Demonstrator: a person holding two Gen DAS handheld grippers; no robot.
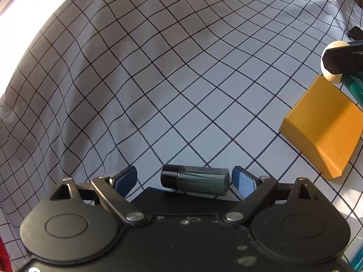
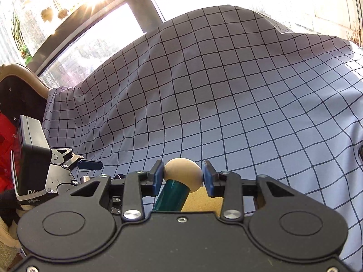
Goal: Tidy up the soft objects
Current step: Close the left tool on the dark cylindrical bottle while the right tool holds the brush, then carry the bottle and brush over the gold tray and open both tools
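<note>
My left gripper (image 1: 185, 180) is spread wide around a small dark bottle (image 1: 195, 179) lying on its side on the checked cloth (image 1: 158, 79), pads clear of it. My right gripper (image 2: 183, 176) is closed narrowly on a cream egg-shaped ball (image 2: 183, 173), which sits atop a teal tube (image 2: 171, 198). An orange foam wedge (image 1: 324, 127) lies near the cloth's right edge, beside the ball

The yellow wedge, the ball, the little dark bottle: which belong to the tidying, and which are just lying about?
In the job: beige ball, in the right gripper; dark bottle, between the open left gripper.

Lying about: yellow wedge, checked cloth.
</note>
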